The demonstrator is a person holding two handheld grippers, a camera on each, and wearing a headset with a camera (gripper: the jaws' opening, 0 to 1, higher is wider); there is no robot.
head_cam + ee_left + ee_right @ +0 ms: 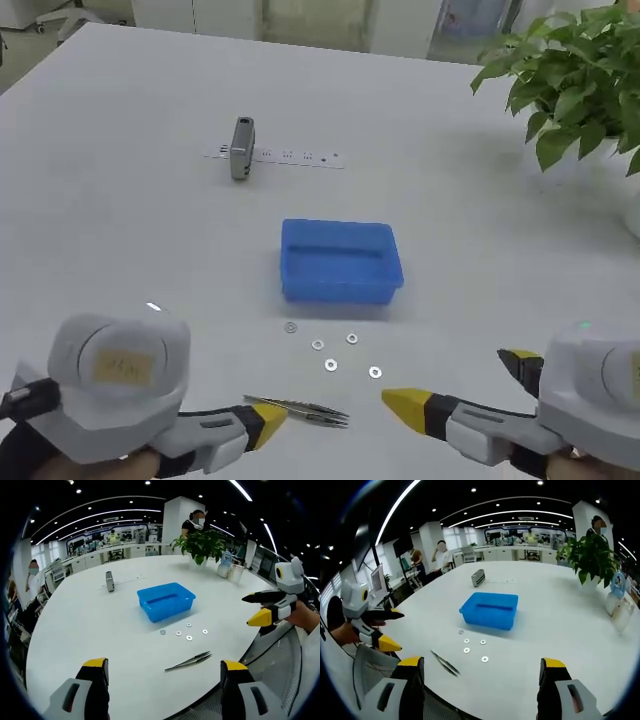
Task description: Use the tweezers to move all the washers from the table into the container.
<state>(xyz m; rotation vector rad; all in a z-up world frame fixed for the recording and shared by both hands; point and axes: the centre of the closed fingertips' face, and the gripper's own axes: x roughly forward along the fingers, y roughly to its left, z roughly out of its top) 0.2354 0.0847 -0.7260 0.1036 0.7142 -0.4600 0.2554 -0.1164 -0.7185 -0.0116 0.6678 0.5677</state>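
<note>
On the far left I have the left hand-held gripper [164,664], low over the near edge of the white surface [130,220]. Its yellow-tipped jaws stand wide apart and hold nothing. Further back on that side, a grey block [241,148] sits on a flat white power strip [290,156], well apart from everything else.

Moving right, the tweezers [297,408] lie flat on the surface near its front edge, just ahead of the left gripper's jaw tip and not touching it. They run roughly left to right. In the left gripper view their two arms seem to part at the right-hand end.

Just behind the tweezers, five small washers [331,365] are scattered loosely on the surface, none touching another. They sit between the tweezers and the blue container [340,285], which stands upright just behind them near the middle of the surface. I cannot tell from these views whether anything is inside it.

Further right, the right hand-held gripper [457,380] hovers over the near edge with its jaws spread wide and nothing in them. One yellow tip points towards the washers and sits near the rightmost one. At the far right corner a leafy green plant [575,75] stands on the surface.
</note>
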